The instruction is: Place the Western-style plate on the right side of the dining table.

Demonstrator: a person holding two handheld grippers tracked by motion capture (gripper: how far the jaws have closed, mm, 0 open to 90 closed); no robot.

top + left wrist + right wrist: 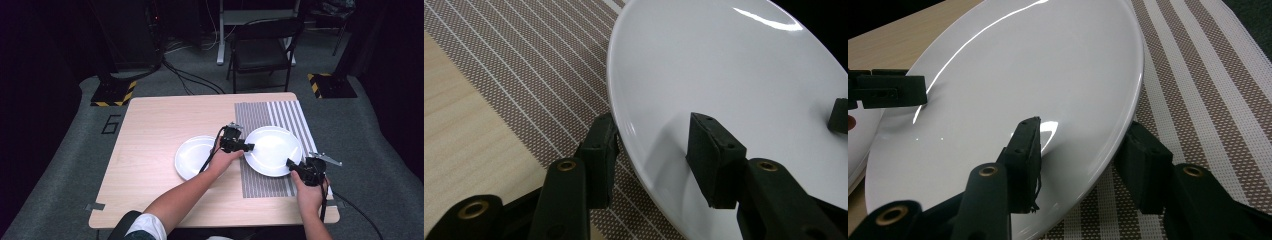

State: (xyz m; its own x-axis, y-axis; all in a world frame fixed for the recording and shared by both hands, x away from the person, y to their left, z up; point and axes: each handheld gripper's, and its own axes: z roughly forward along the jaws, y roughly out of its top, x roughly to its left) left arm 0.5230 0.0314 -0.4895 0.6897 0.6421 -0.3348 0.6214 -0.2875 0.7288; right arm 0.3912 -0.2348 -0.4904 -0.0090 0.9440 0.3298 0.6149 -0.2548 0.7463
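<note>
We are working on the white plate (272, 150) that is lying on the striped placemat (280, 116) toward the right edge of the bench (150, 120). Our left gripper (248, 147) is straddling the plate's left rim, one jaw above the plate and one below; in the left gripper view the lower pad (599, 160) is sitting against the rim from outside, and the upper pad (714, 160) is hanging over the plate (734, 85), so we are judging this grip as nearly closed, though we cannot tell whether the pads are really pressing yet. Our right gripper (290, 164) is straddling the near right rim, its jaws narrowed on it; in the right gripper view one pad (1025, 160) is lying on the plate's face and the other is tucked under the edge, over the placemat (1208, 85).

A second white plate (192, 157) is resting on bare wood just beside the first, near the middle of the bench.

As we are reading it, the reaching and gripping are about finished. Lifting the plate with both grippers and carrying it, perhaps onto the other plate, is what is left, and the plate appears not yet raised off the mat.
</note>
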